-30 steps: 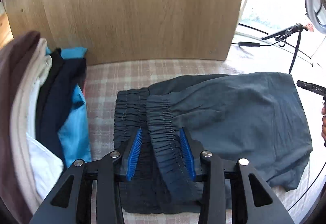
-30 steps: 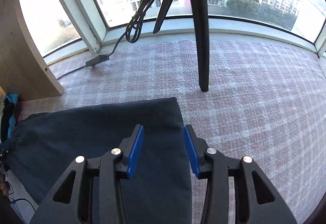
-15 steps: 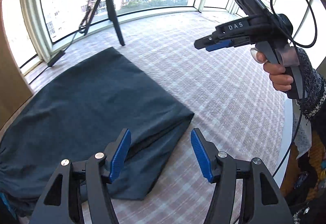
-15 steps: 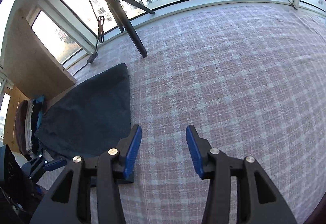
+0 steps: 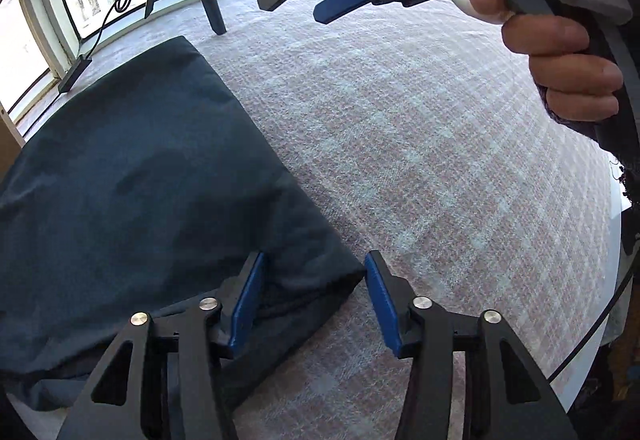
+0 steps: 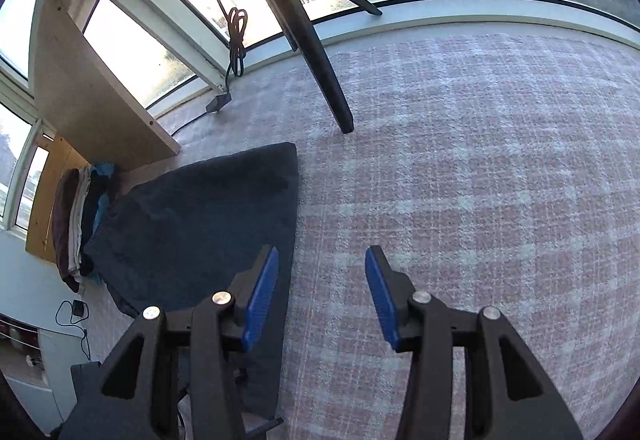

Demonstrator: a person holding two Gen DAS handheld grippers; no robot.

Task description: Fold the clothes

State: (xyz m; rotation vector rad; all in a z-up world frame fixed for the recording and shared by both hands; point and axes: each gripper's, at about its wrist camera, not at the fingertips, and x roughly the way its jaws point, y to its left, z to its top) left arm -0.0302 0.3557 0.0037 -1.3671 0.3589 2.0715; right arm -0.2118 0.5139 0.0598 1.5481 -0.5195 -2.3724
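Pink-and-white checked cloth (image 5: 440,144) spreads beneath dark teal folded shorts (image 5: 132,176) at frame left; left gripper (image 5: 314,296) straddles their corner, unclamped, while right gripper (image 6: 320,288) hovers agape (hand (image 5: 560,56) upper right).

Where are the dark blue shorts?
In both views the dark blue fabric shorts lie on the left of the checked pink cloth, near the black tripod leg.
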